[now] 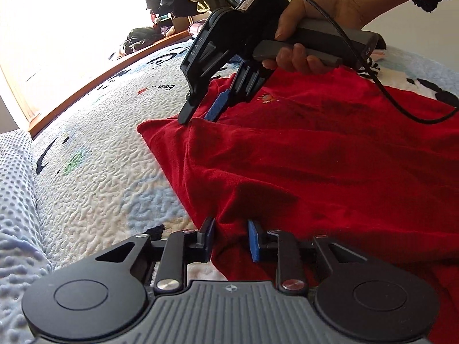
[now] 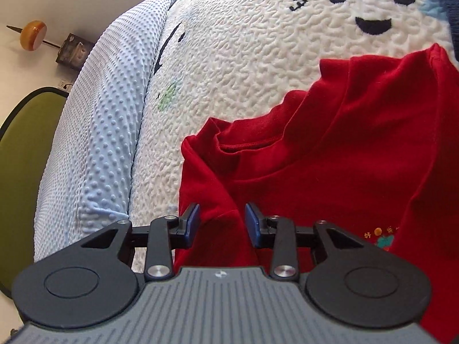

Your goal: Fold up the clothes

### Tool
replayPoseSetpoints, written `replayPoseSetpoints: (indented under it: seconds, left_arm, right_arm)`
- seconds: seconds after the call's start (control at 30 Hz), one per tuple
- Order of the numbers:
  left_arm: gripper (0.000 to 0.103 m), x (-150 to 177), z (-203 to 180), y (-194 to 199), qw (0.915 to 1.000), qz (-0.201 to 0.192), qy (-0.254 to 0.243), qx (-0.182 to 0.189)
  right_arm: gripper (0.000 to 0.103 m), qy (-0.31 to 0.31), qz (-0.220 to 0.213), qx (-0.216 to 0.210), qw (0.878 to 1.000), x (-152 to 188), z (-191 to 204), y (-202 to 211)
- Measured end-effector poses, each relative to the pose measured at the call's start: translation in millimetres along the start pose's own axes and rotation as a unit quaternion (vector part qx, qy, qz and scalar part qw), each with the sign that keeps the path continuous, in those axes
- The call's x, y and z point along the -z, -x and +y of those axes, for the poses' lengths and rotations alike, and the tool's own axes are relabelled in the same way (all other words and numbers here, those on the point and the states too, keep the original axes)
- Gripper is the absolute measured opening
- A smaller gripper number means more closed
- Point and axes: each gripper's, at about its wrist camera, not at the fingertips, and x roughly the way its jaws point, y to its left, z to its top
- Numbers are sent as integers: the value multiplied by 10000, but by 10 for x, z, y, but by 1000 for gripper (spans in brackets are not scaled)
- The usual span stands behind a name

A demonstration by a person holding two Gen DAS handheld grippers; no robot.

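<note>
Bright daylight, strong fisheye bend

A window (image 1: 57,28) up-left of the left tool (image 1: 231,240) is blown out white; the bed's (image 2: 258,57) edges curve, and focus stays fairly sharp.

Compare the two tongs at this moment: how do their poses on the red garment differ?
The left tongs sit at the red garment's near edge; the right tongs reach its far corner. The left lie low along the cloth; the right tilt steeply down, tips touching it. Both are open, cloth between their fingers.
</note>
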Motion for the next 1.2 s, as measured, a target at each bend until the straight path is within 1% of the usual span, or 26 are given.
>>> replayPoseSetpoints:
  seconds: [0.03, 0.07, 0.1, 0.13, 0.2, 0.27, 0.3, 0.33, 0.37, 0.4, 0.43, 0.47, 0.57, 0.67, 0.77, 0.87, 0.97, 1.07, 1.13, 1.17, 1.2]
  left_arm:
    - [27, -9, 10, 5, 10000, -22, 35, 25]
    - [29, -20, 26, 22, 9999, -55, 74, 75]
    - [32, -20, 37, 68, 9999, -93, 30, 125]
    - [32, -15, 46, 142, 9998, -130, -38, 153]
    - [35, 1, 102, 228, 9993, -87, 31, 359]
    - [35, 5, 134, 209, 9988, 9, 145, 460]
    - [33, 7, 148, 194, 9985, 59, 203, 504]
    - [31, 0, 156, 166, 9982, 100, 289, 517]
    - [23, -11, 157, 133, 9979, 173, 353, 515]
    - [18, -17, 152, 120, 9975, 215, 408, 530]
    - [16, -27, 145, 124, 9974, 225, 443, 528]
    - [14, -38, 133, 145, 9975, 233, 449, 499]
    - [13, -37, 149, 306, 9975, 124, 636, 297]
    - [12, 30, 188, 503, 9957, 74, 919, -19]
    - [12, 117, 218, 645, 9915, 120, 1246, -361]
    - [12, 195, 205, 668, 9854, 299, 1562, -603]
    - [13, 281, 278, 530, 9772, 529, 1957, -633]
    - [14, 351, 353, 446, 9728, 537, 2171, -603]
    - [19, 402, 410, 434, 9691, 563, 2339, -552]
    - [25, 424, 463, 431, 9657, 589, 2472, -527]
    - [35, 445, 521, 426, 9620, 618, 2611, -502]
  right_arm:
    - [38, -52, 4, -1, 10000, -5, -5, -7]
    - [38, -104, 5, 0, 9999, -11, -10, -14]
    - [38, -115, 13, -6, 9999, -12, -16, -14]
    - [38, -130, 15, 0, 9999, -13, -22, -11]
    - [38, -182, -3, -12, 9998, -17, -35, -24]
    - [36, -208, -36, -35, 9998, -16, -36, -42]
    - [35, -188, -46, -25, 9998, -14, -19, -52]
    - [30, -167, -55, -14, 9998, -13, -1, -61]
    - [17, -64, -31, 59, 10000, -11, 40, -71]
    - [15, 44, -6, 136, 9999, -10, 81, -80]
    - [14, 152, 19, 212, 9997, -9, 122, -90]
    - [10, 241, 47, 255, 9994, -16, 168, -88]
    - [10, 489, 137, 391, 9979, -51, 341, -67]
    - [10, 763, 201, 371, 9962, -116, 598, -49]
    - [10, 1110, 270, 395, 9927, -208, 920, -134]
    - [10, 1590, 440, 700, 9838, -273, 1195, -412]
    - [8, 2022, 585, 1206, 9701, -235, 1327, -755]
    - [6, 2200, 578, 1446, 9630, -162, 1347, -969]
    - [6, 2276, 545, 1629, 9585, -120, 1317, -1039]
    - [6, 2240, 507, 1677, 9587, -111, 1289, -1052]
    - [6, 2199, 467, 1722, 9591, -103, 1262, -1063]
